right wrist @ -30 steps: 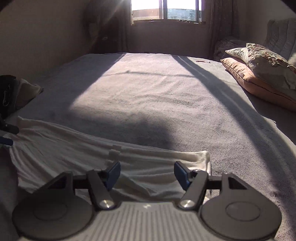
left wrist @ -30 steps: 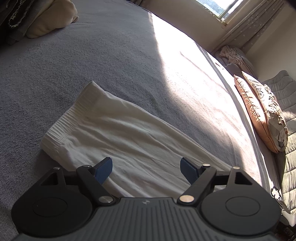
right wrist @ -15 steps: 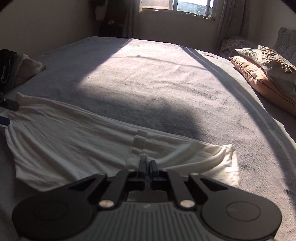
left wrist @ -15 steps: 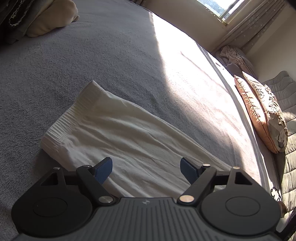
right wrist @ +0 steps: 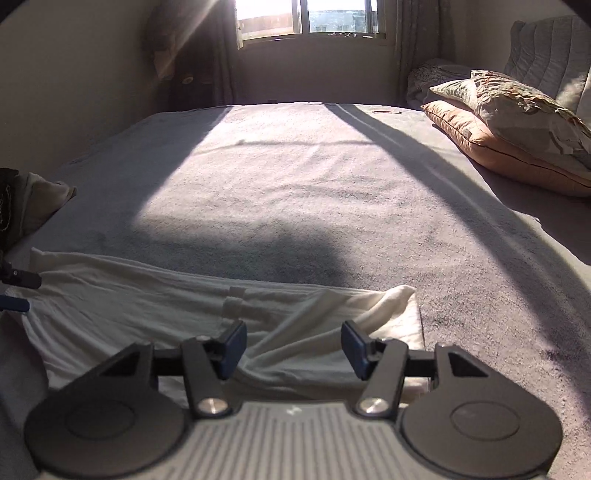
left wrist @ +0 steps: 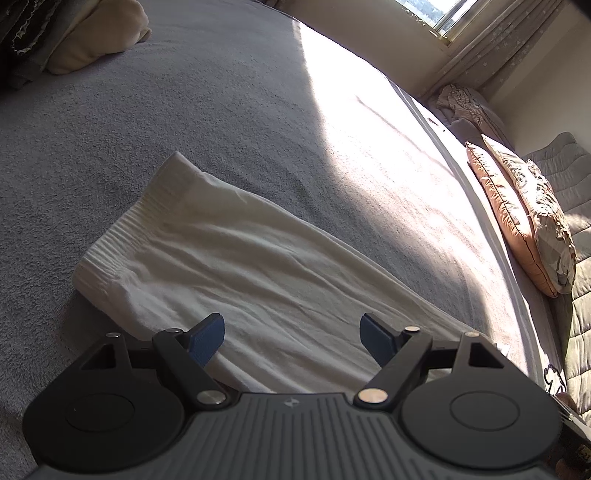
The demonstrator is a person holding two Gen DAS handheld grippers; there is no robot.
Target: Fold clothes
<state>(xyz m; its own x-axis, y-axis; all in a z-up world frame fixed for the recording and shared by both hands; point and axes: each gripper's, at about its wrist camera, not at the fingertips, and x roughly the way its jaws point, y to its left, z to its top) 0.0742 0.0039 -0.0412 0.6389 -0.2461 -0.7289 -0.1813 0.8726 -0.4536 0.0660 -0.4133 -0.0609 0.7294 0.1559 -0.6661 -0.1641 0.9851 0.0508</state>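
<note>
A cream-white garment [left wrist: 236,269] lies spread along the near edge of the grey bed [left wrist: 221,110], its ribbed waistband to the left. My left gripper [left wrist: 293,338] hovers open over its near part, nothing between the blue pads. In the right wrist view the same garment [right wrist: 147,314] stretches leftward, with a turned-over corner at its right end. My right gripper [right wrist: 293,345] hangs above that rumpled end, jaws opening, and no cloth is pinched between them. The tips of the left gripper's fingers [right wrist: 22,278] show at the far left edge.
Two pillows [right wrist: 517,129] lie at the head of the bed on the right, against a padded headboard [right wrist: 546,59]. A pile of folded clothes [left wrist: 74,33] sits at the bed's far left. A window [right wrist: 310,18] and curtains stand behind the bed.
My right gripper shut on the garment's edge half a second ago, then drew back and opened again. The cloth's right end now lies rumpled with a folded-over corner. The left gripper stayed still.
</note>
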